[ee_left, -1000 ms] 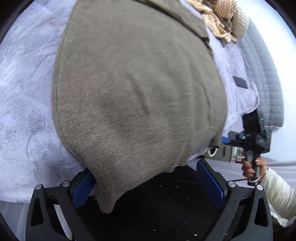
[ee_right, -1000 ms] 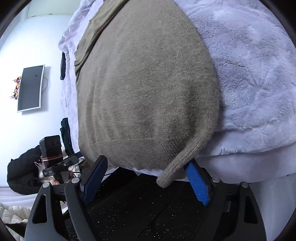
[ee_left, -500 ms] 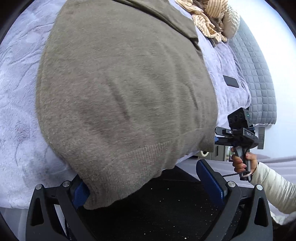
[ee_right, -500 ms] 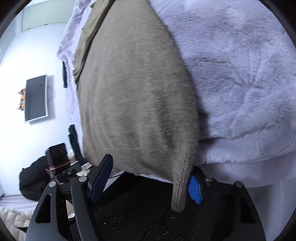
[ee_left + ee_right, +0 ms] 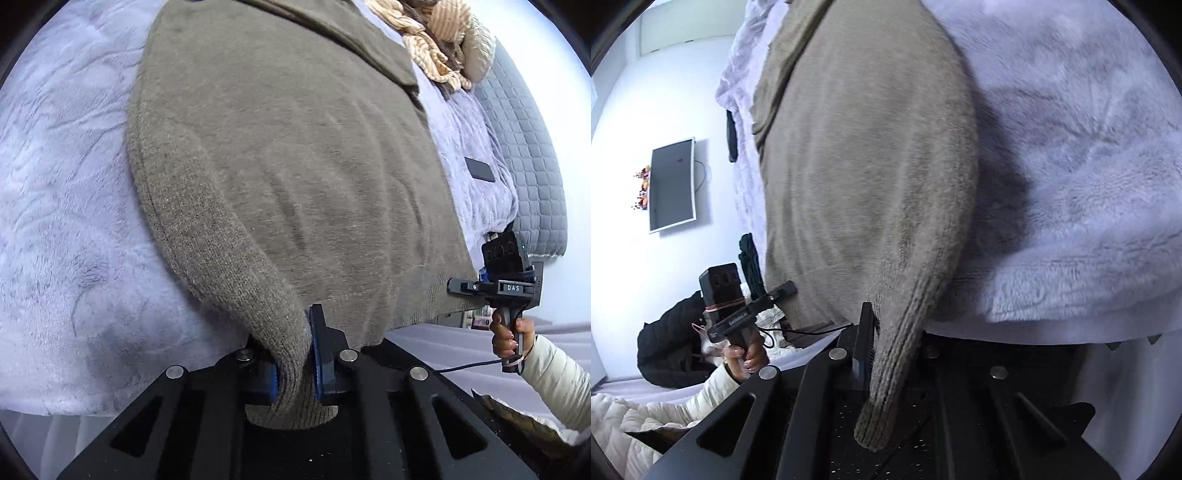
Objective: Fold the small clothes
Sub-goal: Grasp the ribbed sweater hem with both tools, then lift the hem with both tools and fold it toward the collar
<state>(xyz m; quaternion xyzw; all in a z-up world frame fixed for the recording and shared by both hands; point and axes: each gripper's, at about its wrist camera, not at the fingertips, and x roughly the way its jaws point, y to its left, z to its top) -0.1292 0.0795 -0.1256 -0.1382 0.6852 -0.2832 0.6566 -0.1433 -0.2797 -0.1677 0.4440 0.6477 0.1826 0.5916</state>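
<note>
Bedding, a pale fleece blanket (image 5: 62, 206), serves as the folding surface. Olive knitted garment (image 5: 295, 166) lies spread across it, its near hem overhanging the bed edge, presumably so both corners can be taken. Left gripper (image 5: 293, 363) is clamped tight on the near left hem corner; right gripper (image 5: 886, 354) is likewise closed on the opposite corner. Judgement: hem is held ready for lifting toward the far end.
</note>
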